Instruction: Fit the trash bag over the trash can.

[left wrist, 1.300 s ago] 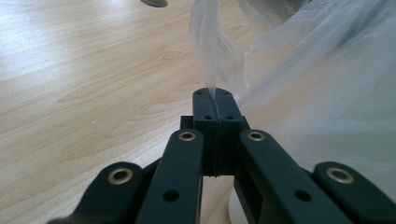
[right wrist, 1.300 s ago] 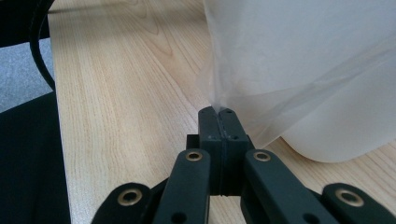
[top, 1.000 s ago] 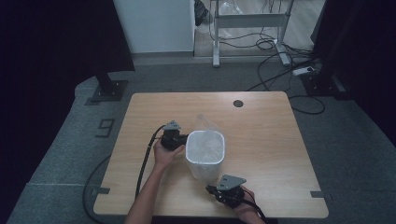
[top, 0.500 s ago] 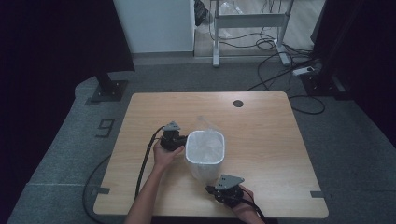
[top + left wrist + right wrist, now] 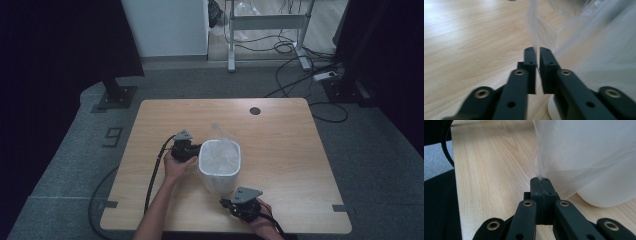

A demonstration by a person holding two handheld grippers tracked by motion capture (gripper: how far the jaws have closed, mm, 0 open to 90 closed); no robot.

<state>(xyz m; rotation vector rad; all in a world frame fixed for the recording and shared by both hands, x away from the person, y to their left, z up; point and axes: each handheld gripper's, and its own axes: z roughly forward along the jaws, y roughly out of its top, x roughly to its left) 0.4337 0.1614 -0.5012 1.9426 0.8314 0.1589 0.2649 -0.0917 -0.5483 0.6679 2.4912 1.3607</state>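
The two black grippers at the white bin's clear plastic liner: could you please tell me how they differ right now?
The left gripper has a narrow gap between its jaws, which have just been opening, with the clear plastic liner edge running between them; the right gripper is clamped tight on the film. The left sits at the white bin's left side, the right at its near corner. Both are hand-held above the wooden table.
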